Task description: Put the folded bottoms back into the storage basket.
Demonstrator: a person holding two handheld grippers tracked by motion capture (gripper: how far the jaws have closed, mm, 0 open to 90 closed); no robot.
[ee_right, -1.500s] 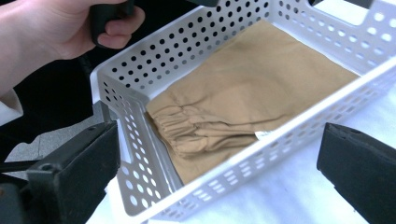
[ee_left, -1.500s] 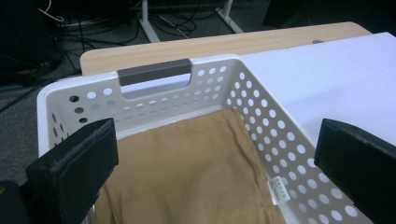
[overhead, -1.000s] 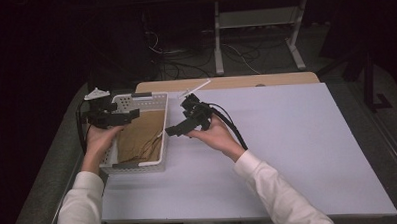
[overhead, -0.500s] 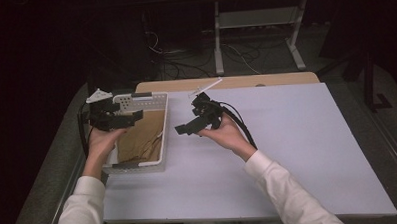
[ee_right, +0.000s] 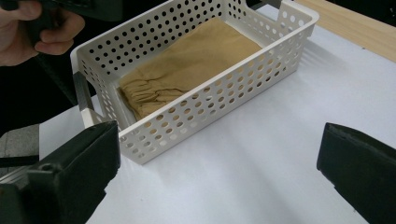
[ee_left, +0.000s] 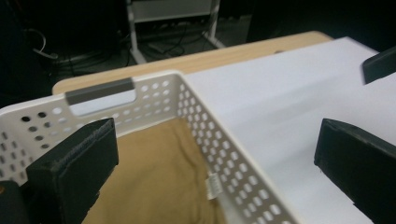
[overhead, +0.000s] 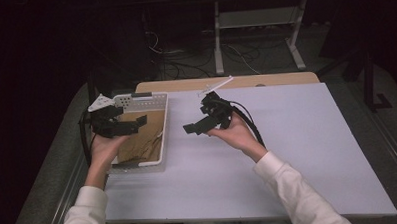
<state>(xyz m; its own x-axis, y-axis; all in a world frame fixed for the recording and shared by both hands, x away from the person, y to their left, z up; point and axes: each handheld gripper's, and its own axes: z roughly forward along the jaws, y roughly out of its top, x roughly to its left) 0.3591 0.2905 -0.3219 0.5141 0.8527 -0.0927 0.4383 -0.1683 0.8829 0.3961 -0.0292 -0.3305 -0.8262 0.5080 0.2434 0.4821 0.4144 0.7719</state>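
High view: white perforated basket [overhead: 163, 124] at left edge of white table [overhead: 298, 153], tan cloth [overhead: 143, 139] folded inside; left gripper [overhead: 118, 126] held over basket's left half, jaws spread, nothing between; right gripper [overhead: 199, 126] just right of basket above bare tabletop, pointed toward basket, jaws spread, empty. Left gripper view: basket wall [ee_left: 219, 149] and grey handle [ee_left: 99, 90] between wide-apart jaws, cloth [ee_left: 159, 182] below, a white tag at its edge beside the wall. Right gripper view: basket [ee_right: 224, 93] ahead, cloth [ee_right: 187, 70] lying along its floor, gathered end at near corner; jaws wide apart, holding nothing.
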